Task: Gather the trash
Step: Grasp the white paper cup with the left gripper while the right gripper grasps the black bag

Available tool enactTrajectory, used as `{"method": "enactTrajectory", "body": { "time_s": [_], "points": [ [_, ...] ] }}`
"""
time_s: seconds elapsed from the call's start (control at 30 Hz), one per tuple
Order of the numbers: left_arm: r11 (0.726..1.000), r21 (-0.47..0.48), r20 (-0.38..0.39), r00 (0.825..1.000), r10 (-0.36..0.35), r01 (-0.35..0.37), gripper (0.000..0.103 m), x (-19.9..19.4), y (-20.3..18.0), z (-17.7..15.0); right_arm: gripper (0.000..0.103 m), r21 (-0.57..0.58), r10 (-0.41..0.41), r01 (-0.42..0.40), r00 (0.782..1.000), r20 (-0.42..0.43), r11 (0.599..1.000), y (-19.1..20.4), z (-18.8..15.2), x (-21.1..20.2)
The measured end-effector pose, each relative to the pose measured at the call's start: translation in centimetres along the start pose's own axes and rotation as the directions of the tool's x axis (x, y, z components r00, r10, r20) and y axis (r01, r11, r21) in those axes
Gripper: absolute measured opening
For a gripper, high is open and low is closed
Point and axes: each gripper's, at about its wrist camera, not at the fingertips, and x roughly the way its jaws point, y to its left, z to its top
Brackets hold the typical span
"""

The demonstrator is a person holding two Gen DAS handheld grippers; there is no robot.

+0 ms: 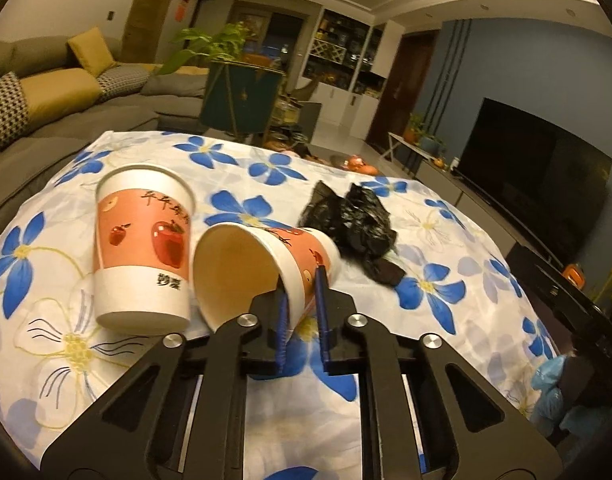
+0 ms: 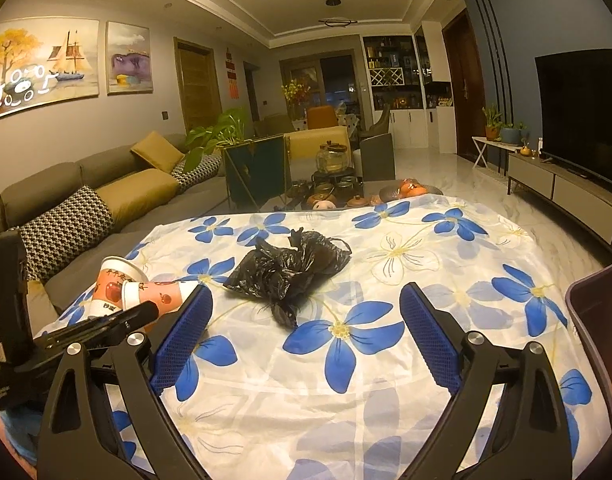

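Left gripper (image 1: 302, 292), item one: I have its blue pads pinched on the wall of the tipped cup (image 1: 262, 264), one pad inside the mouth, one outside near the rim. Right gripper (image 2: 306, 336), item two: jaws spread wide, holding nothing, hovering above the flowered cloth (image 2: 385, 420). Bin (image 2: 597, 320), item three: a dark rim at my right edge, my likely drop point, though I cannot see inside. Black bag (image 2: 290, 268), item four: crumpled at mid-table, just ahead of the right gripper and apart from it. Upright cup (image 1: 142, 248), item five: standing just beside the tipped one; I cannot tell if they touch. Handling note: paper wall is thin, so I judge a light squeeze best, lifting straight up and away from the upright cup to avoid toppling it.
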Motion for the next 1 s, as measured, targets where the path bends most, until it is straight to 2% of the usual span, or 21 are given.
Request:
{"method": "enactTrajectory", "body": {
  "time_s": [0.07, 0.17, 0.3, 0.47, 0.67, 0.83, 0.9, 0.93, 1.0],
  "points": [
    [1.000, 0.007, 0.002, 1.000, -0.023, 0.023, 0.002, -0.2, -0.4, -0.1, 0.091, 0.002, 0.003, -0.003, 1.000, -0.008, 1.000, 0.1, 0.0, 0.4],
    [0.999, 0.009, 0.007, 0.999, -0.040, 0.040, 0.002, -0.5, -0.8, -0.3, 0.089, -0.001, 0.002, -0.002, 1.000, -0.021, 1.000, 0.4, 0.1, 0.9],
    [0.995, -0.004, 0.038, 0.994, -0.100, 0.100, 0.002, -2.1, -1.2, -0.3, 0.082, 0.007, -0.001, 0.001, 0.999, -0.048, 1.000, 0.5, 0.3, 2.3],
    [0.994, -0.012, 0.092, 0.990, -0.105, 0.106, 0.002, -3.9, -1.0, -0.1, 0.078, 0.017, -0.007, 0.008, 0.997, -0.083, 1.000, 0.9, 1.1, 5.1],
    [0.994, -0.034, 0.114, 0.988, -0.102, 0.106, 0.002, -4.9, -0.1, 0.0, 0.069, 0.005, -0.038, 0.039, 0.989, -0.144, 0.999, 1.6, 1.8, 9.4],
    [0.993, -0.047, 0.108, 0.989, -0.102, 0.107, 0.002, -4.6, 0.4, -0.1, 0.054, 0.020, -0.029, 0.034, 0.974, -0.224, 0.999, 1.7, 1.5, 12.5],
    [0.992, -0.050, 0.108, 0.988, -0.110, 0.116, 0.002, -4.5, 0.5, -0.1, 0.041, 0.021, -0.018, 0.025, 0.965, -0.263, 0.999, 1.8, 1.1, 13.3],
    [0.992, -0.050, 0.108, 0.988, -0.112, 0.118, 0.002, -4.5, 0.5, -0.1, 0.040, 0.024, -0.011, 0.019, 0.959, -0.284, 1.000, 1.7, 0.9, 13.8],
    [0.991, -0.049, 0.107, 0.987, -0.116, 0.122, 0.002, -4.5, 0.4, -0.2, 0.034, 0.039, -0.003, 0.014, 0.959, -0.282, 0.999, 1.3, 0.9, 13.6]
  ]
}}
